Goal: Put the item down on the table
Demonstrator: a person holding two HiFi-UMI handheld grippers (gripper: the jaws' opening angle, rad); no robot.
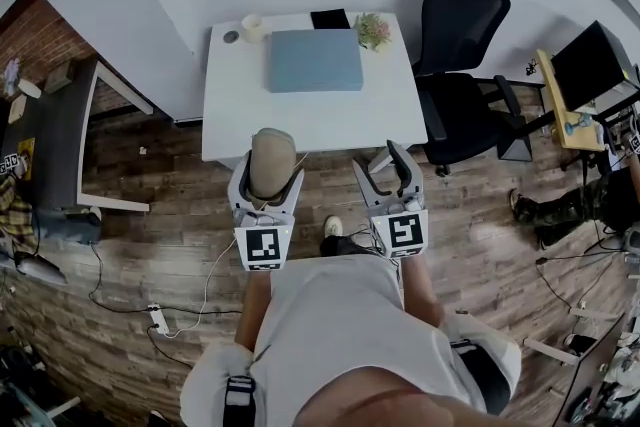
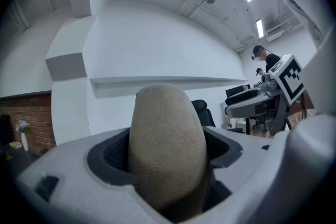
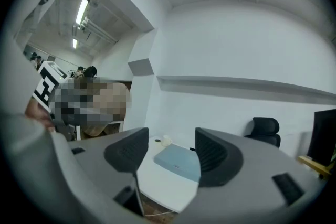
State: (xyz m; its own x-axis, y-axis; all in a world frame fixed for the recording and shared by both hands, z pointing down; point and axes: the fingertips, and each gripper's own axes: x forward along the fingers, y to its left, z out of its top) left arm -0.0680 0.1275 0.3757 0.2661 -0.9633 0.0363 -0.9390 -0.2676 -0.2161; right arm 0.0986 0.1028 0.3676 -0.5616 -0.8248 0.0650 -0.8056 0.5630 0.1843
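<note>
A tan, egg-shaped item (image 1: 271,155) stands upright between the jaws of my left gripper (image 1: 270,177), which is shut on it. In the left gripper view the item (image 2: 165,123) fills the gap of the left gripper (image 2: 167,157) and rises above the pads. My right gripper (image 1: 385,165) is open with nothing in it; the right gripper view shows the right gripper (image 3: 169,152) with its gap bare. Both hang over the wooden floor just short of the front edge of the white table (image 1: 310,120), whose top (image 3: 163,186) shows through that gap.
A blue-grey closed laptop (image 1: 314,60) lies on the table's far half, with a cup (image 1: 251,27), a black object (image 1: 330,18) and a small plant (image 1: 373,30) along the back edge. A black office chair (image 1: 465,65) stands at the right, a grey desk (image 1: 50,145) at the left.
</note>
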